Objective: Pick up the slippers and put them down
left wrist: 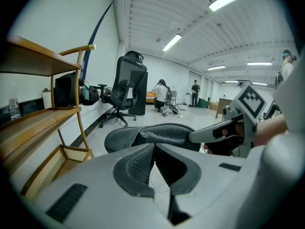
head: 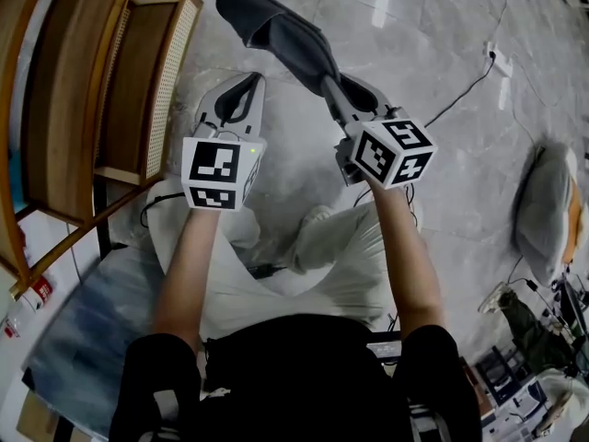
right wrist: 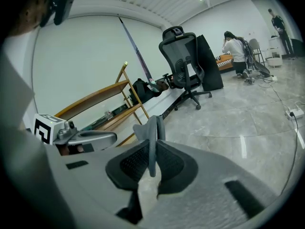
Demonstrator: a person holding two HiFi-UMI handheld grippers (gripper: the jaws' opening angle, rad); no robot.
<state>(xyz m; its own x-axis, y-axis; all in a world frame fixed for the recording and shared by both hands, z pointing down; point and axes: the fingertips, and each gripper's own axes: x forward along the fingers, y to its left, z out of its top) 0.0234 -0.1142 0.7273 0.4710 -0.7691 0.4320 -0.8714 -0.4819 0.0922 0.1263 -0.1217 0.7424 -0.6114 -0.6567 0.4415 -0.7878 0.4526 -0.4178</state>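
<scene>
Nearest, in the head view, two bare forearms are seen reaching forward, each ending in a marker cube. The left tool [head: 247, 86] is clenched with nothing in it: in its own view the pads [left wrist: 143, 163] are seen meeting at their tips, with only floor behind them. The right tool [head: 331, 83], just beside it at 3 o'clock, is clamped on the thin rear edge of a dark grey slipper [head: 276, 30], and in the right gripper view that edge [right wrist: 153, 128] is seen standing upright, pinched between the two pads. From this grip the slipper is carried out toward 11 o'clock in the head view, so that its toe lies ahead of the left tool, at that tool's 12 o'clock and apart from it; in the left gripper view it [left wrist: 157, 133] is seen lying crosswise just beyond the closed tips. A wooden shelf unit [head: 138, 81] is found at 9 o'clock of the left tool. Below, pale marbled floor [head: 442, 53] is spread, crossed by a cable. Farther off, a black office chair [left wrist: 127, 87] is seen.
</scene>
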